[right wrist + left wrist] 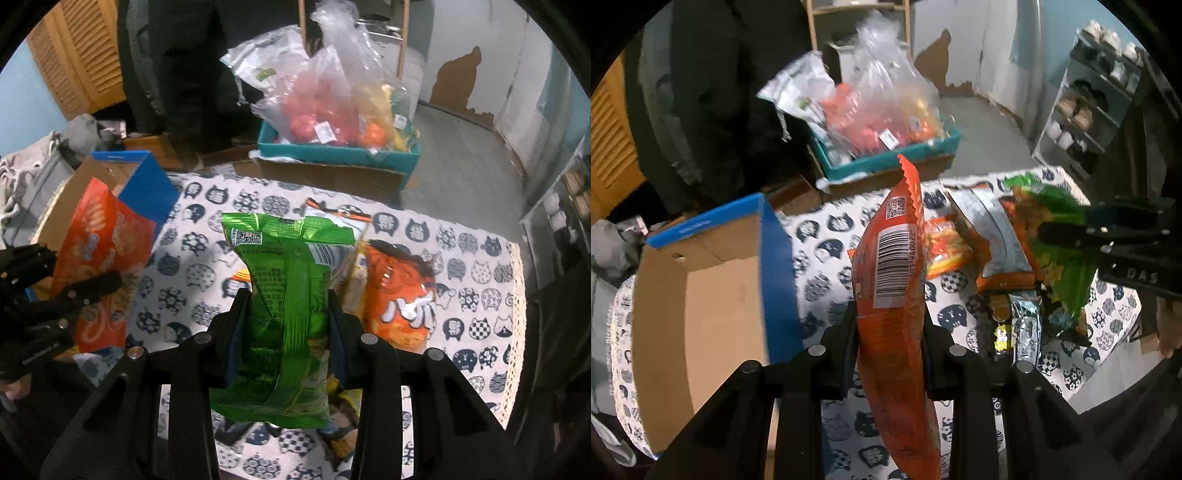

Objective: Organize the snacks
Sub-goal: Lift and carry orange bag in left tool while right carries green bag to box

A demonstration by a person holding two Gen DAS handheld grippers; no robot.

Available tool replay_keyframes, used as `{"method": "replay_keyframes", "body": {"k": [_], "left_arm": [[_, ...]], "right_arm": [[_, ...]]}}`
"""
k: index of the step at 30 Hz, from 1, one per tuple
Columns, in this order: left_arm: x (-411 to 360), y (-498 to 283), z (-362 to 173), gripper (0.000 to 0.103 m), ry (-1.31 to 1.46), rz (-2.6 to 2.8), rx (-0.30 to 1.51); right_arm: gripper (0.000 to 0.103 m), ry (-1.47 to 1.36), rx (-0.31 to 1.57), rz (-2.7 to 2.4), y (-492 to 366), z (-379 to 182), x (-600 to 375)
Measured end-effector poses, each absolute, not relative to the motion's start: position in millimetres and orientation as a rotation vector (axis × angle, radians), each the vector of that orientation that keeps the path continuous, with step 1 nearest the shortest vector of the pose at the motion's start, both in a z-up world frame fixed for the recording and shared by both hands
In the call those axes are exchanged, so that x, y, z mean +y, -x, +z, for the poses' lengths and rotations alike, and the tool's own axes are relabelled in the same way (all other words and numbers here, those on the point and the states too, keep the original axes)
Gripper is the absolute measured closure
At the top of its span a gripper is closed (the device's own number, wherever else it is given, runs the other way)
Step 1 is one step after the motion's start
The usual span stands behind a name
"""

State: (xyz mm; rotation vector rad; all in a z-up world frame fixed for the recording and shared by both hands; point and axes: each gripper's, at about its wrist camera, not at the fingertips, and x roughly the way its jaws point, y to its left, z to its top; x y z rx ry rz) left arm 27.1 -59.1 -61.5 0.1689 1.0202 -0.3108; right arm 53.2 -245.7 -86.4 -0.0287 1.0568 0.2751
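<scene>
Left hand-held gripper (890, 325): clamped on the orange packet (892, 273), held upright above the cat-print table (820, 258), barcode side to the camera.
Right hand-held gripper (290, 325): clamped across the middle of the green packet (284, 295), lifted clear of the table (461, 302).
Slip risk, orange packet: gripped low and narrow, top half standing free; likely to swing or slide out under a quick tilt.
Slip risk, green packet: glossy film bunched between the pads; possible squeeze-out or crushed contents if pressed harder.
Collision risk: both grippers near each other over the same table; possible knock if both head for the box at once.
Snag risk: packet edge likely to catch the blue flap (779, 266) on the way into the box.
Cardboard box (713, 306): open at the table's left edge, inside bare as far as seen from the left wrist; far corner hidden.
Teal tray (332, 153): beyond the table on a brown carton, holding a clear bag (332, 99) of red and orange produce and a silver pouch.
Left on the table: another orange packet (399, 295), a silver-backed one, small pieces beside; unsorted, by the look of it.
Shoe rack (1089, 107): at the right wall, shoes on each shelf.
</scene>
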Motion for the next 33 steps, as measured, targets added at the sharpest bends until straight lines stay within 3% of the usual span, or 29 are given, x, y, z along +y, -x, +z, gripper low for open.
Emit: {"method": "replay_keyframes", "body": {"k": [15,33], "left_arm": [[15.4,-12.6,-19.0,0.075,-0.105,-0.213,0.901],[116.3,-16.3,-56.3,0.075,-0.005,-0.039,0.979]], "right_arm": [[0.065,0.063,1.044,0.375,-59.0,-70.0,-178.7],[0.065,0.089,1.048,0.515,-77.3,-50.5,-78.3]]}}
